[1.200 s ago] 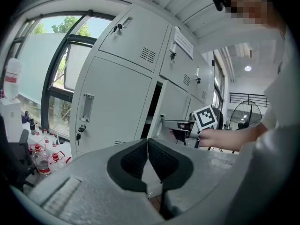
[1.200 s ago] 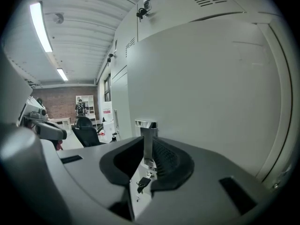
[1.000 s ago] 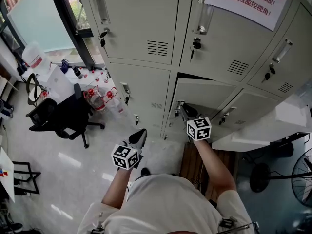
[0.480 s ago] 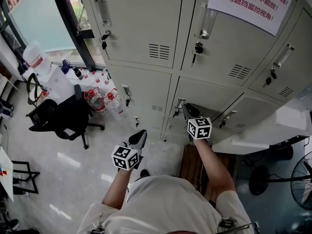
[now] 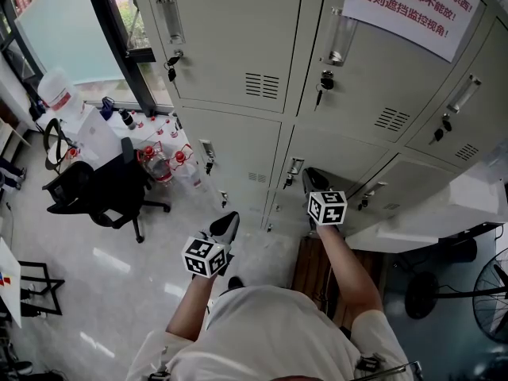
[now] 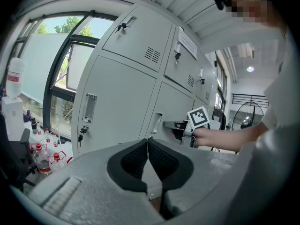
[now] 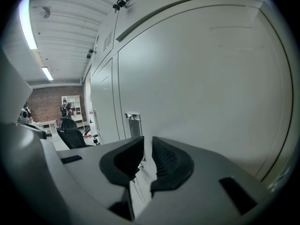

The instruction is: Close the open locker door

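Observation:
The grey locker door in the lower middle row lies flush with its neighbours, with no dark gap showing along its top. My right gripper has its tips against that door, just right of the recessed handle. In the right gripper view the door's flat face fills the frame, and the right gripper is shut with nothing between its jaws. My left gripper hangs lower left, away from the lockers. It is shut and empty, and its view shows the right gripper at the door.
A black office chair and several bottles stand on the floor at left by the window. A white desk juts out at right, with a fan below it. A paper sign hangs on an upper locker.
The locker door has swung shut: the dark gap above it a second ago is gone. My right gripper moved slightly forward with it. The left gripper stayed still.

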A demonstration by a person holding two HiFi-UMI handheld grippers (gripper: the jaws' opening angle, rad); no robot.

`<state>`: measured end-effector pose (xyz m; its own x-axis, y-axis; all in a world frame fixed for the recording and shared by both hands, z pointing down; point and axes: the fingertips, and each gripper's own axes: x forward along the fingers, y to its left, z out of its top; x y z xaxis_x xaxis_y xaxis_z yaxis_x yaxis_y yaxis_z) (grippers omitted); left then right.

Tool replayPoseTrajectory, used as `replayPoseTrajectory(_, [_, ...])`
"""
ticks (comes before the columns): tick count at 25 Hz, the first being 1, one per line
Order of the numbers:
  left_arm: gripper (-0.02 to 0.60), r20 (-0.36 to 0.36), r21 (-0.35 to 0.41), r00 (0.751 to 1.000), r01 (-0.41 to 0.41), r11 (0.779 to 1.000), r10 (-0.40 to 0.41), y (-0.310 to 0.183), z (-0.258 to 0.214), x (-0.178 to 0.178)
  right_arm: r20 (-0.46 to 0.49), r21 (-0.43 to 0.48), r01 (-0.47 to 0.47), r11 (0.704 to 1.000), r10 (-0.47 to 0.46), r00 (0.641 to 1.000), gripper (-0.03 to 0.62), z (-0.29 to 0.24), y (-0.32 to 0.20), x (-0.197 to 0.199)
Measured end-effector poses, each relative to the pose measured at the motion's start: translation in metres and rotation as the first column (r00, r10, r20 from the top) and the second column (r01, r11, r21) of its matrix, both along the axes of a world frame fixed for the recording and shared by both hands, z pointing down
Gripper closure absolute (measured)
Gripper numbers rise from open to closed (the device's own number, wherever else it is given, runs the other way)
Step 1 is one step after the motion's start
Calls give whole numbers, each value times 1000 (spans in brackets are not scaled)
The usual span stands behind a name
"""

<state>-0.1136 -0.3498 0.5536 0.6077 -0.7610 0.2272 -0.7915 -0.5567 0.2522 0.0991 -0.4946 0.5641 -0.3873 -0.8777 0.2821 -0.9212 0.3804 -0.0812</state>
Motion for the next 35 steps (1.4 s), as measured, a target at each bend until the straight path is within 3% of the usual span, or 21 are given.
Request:
replayPoseTrajectory(13, [566, -2, 2, 1000, -10, 1000, 10, 3, -2, -2, -17, -6, -11, 1000, 10, 1000, 539, -3, 7, -1])
replayPoseTrajectory(24, [566, 10, 10, 998, -63, 998, 63, 10, -5, 12, -45, 1, -6, 1000, 6, 999, 539, -12, 47, 3])
replayPoseTrajectory(35, [566, 4, 41, 994, -113, 993, 113, 10, -17, 34, -48, 99, -3, 995, 8, 999, 539, -38, 106, 4])
